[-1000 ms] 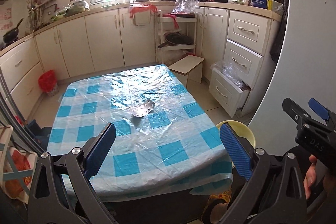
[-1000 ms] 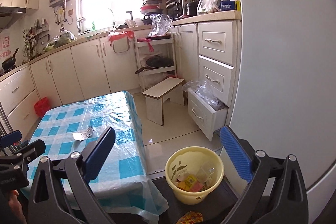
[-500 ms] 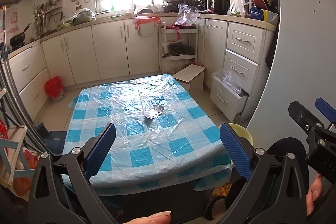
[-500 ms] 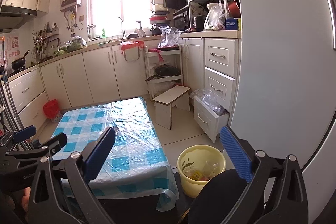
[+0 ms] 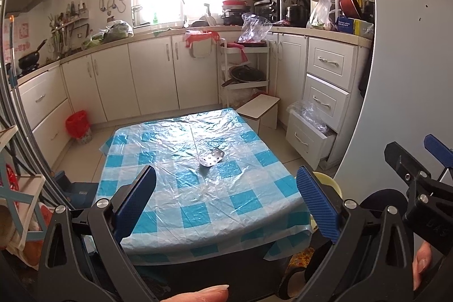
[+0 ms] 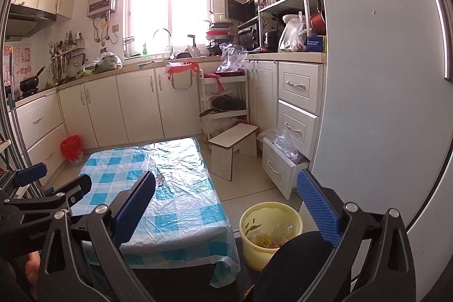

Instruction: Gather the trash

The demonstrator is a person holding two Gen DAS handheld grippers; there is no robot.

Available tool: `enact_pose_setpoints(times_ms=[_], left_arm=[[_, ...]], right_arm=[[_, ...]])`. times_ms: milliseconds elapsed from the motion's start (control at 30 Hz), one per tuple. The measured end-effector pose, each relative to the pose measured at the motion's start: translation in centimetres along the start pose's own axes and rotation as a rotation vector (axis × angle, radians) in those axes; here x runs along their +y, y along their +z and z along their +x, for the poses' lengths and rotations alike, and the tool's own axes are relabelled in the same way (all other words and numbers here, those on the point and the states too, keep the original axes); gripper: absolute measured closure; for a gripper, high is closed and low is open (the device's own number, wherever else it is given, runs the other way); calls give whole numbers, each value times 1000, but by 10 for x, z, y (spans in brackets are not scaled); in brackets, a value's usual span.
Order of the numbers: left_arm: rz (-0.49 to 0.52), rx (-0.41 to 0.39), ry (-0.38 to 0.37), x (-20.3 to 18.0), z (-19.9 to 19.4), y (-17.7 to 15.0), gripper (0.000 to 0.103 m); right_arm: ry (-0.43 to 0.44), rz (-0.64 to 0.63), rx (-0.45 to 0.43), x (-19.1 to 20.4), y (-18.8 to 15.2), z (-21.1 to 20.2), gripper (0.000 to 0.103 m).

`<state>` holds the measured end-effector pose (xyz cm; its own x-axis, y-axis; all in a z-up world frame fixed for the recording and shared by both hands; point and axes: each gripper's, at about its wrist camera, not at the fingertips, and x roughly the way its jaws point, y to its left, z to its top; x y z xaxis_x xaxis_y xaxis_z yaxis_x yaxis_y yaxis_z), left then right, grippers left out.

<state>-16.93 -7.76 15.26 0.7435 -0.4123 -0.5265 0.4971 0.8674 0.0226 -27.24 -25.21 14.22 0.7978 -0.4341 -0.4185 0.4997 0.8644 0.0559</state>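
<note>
I'm holding both claws wide open with nothing in them, left gripper [image 5: 226,205] and right gripper [image 6: 226,205]. The yellow bin [image 6: 270,234] beside the table [image 5: 203,220] is already holding scraps, so I'm guessing one foil blister pack [image 5: 211,157] is left, mid-tablecloth. Far blue box [image 5: 346,25] has writing, too blurry to read.

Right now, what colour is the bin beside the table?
Pale yellow bin, trash inside; clearest in the right wrist view.
</note>
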Motion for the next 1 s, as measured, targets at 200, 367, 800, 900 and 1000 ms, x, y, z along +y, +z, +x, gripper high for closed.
enact_pose_setpoints(times_ms=[200, 367, 800, 900, 1000], left_arm=[[-2, -11, 7, -2, -3, 1, 8], [-4, -12, 7, -2, -4, 1, 8], [-11, -12, 13, 1, -6, 2, 8], [-11, -11, 13, 1, -6, 2, 8], [-13, -9, 12, 1, -5, 2, 8]], right_arm=[[-4, 5, 0, -2, -1, -4, 7], [-7, 11, -4, -3, 0, -6, 7], [-7, 6, 4, -2, 0, -7, 7], [-7, 3, 6, -2, 0, -6, 7], [-6, 2, 8, -2, 0, -5, 7]])
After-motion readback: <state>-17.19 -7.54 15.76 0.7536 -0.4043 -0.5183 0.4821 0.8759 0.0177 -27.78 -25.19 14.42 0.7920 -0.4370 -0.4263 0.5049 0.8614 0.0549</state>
